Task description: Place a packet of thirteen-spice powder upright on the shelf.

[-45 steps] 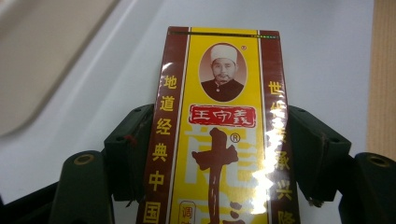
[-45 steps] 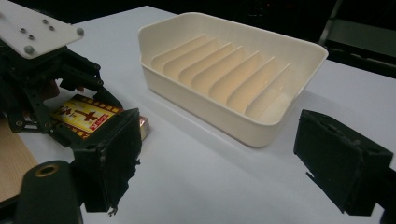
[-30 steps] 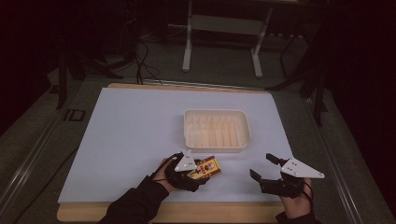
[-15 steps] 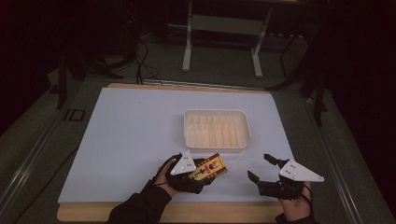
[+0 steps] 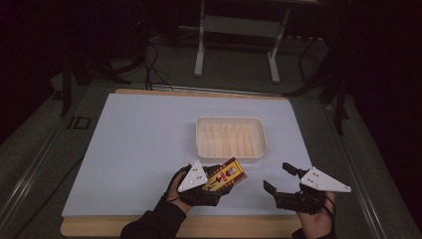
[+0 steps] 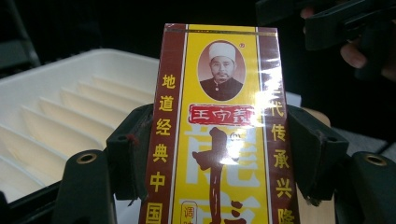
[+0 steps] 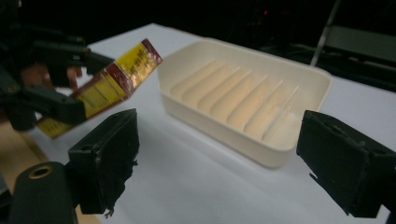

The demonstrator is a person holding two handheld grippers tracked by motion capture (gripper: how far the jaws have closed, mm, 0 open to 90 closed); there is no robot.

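Left gripper [image 5: 219, 181] sits at the near edge of the white desk [image 5: 139, 149], its fingers [image 6: 135, 154] clamped on both long sides of a yellow-and-maroon printed cardboard box [image 6: 219, 135]; the box is lifted off the desk, its far end tilted up and aimed toward the cream ribbed plastic tray [image 5: 230, 138], which lies just beyond it. Likely step: carry the box over the tray and set it down. The grip looks centred and square, so the wrist should stay level to stop the glossy wrapper from slipping; the near rim should be cleared before lowering, and the box laid flat along the ribs. Right gripper [image 5: 283, 180] hovers to the right of the box with its fingers spread wide and empty; it is best kept clear of the tray.
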